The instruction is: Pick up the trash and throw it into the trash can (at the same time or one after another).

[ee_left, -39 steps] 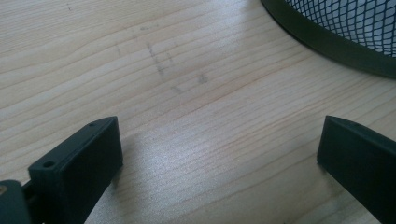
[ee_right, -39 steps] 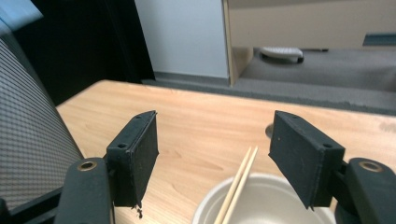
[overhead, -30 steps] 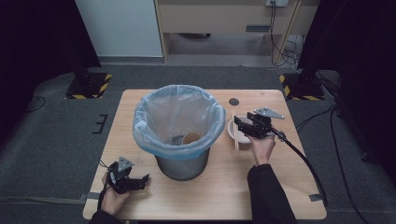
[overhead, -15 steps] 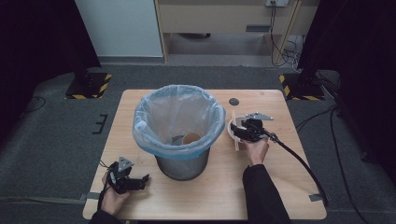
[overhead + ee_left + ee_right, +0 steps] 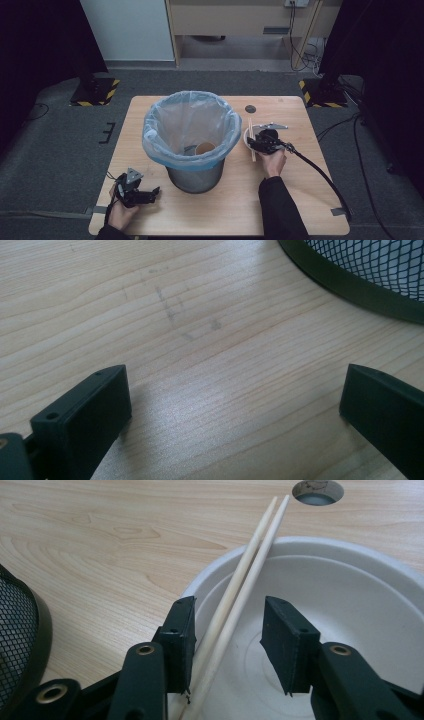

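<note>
Right gripper (image 5: 227, 645), closing, straddles the chopsticks (image 5: 245, 575) (near ends cut off), not yet pinching.

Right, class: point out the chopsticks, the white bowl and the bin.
chopsticks (image 5: 248, 565), right gripper view, mid-shaft over the bowl's rim.
white bowl (image 5: 350, 605), right gripper view, inner wall.
bin (image 5: 192, 176), high view, mesh side.

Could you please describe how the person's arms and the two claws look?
Both claws, the left claw and the right claw, are black, with flat rectangular jaws holding screw holes. Each carries a grey three-cornered plate. A black cable trails from the right one. The right arm wears a dark sleeve.
</note>
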